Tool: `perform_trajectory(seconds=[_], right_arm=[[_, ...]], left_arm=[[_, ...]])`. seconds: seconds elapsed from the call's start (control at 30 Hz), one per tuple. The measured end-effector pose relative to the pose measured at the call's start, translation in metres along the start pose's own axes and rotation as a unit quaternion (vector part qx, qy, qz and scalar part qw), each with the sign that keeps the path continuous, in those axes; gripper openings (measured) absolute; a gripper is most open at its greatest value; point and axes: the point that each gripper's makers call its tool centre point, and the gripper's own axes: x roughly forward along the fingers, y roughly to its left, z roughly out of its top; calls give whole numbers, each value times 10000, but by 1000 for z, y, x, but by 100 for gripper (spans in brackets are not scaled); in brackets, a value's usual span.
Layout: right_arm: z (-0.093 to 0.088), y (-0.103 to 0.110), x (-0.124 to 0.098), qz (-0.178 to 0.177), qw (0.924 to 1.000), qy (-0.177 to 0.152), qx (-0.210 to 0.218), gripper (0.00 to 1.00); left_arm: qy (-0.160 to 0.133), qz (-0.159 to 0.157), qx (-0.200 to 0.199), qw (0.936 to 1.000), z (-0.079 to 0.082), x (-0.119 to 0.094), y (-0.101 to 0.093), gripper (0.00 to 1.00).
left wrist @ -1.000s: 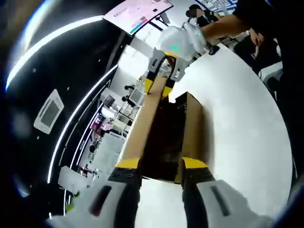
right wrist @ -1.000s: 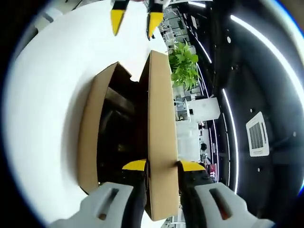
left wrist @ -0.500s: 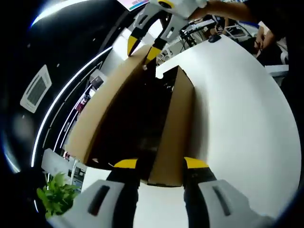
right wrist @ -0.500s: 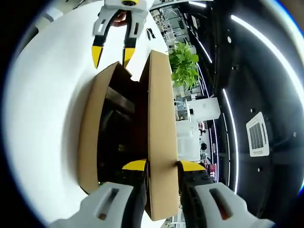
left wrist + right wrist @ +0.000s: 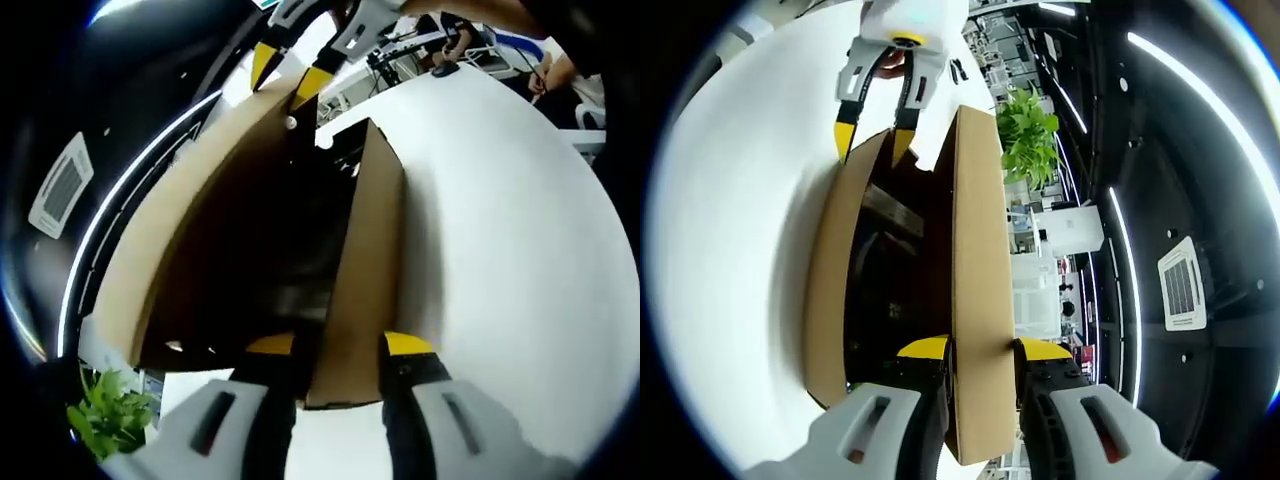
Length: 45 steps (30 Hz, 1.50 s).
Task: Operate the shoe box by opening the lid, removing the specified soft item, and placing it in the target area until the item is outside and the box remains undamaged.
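The brown box [image 5: 835, 270] sat on the white table [image 5: 730, 200], with its lid [image 5: 980, 290] lifted up. The right gripper [image 5: 975, 352] pinched the lid's edge. The left gripper [image 5: 340, 350] pinched the box's side wall [image 5: 365, 260]. Inside looked too dark to see anything.

white table [image 5: 500, 230] | green plant [image 5: 1030, 135] beyond its edge | ceiling vent [image 5: 1184, 283] | light strips [image 5: 1200, 95]
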Motion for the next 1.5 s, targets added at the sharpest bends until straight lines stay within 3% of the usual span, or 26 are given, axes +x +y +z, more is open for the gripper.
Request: perform_trajectory(seconds=[0.23,0.47,0.9,1.27,1.33,1.5], right_arm=[[0,-1,0,0,10000,5,-22,24],[0,-2,0,-10,10000,-7,-19,24],[-1,-9,-1,-82,10000,-38,-9,23],[-3,-16,2,-122,9999,107,-4,22],[-3,-17,3,-135,9998,139,3,22],[-4,-20,5,-180,9996,204,52,22]], left_arm=[[93,-112,59,9999,-3,6,-1,25],[360,-493,479,9970,1,10,-8,21],[652,-1041,737,9897,4,13,-15,16],[597,-1761,752,9797,4,12,-16,10],[592,-1894,535,9786,4,12,-17,9],[538,-2011,547,9766,5,12,-18,8]])
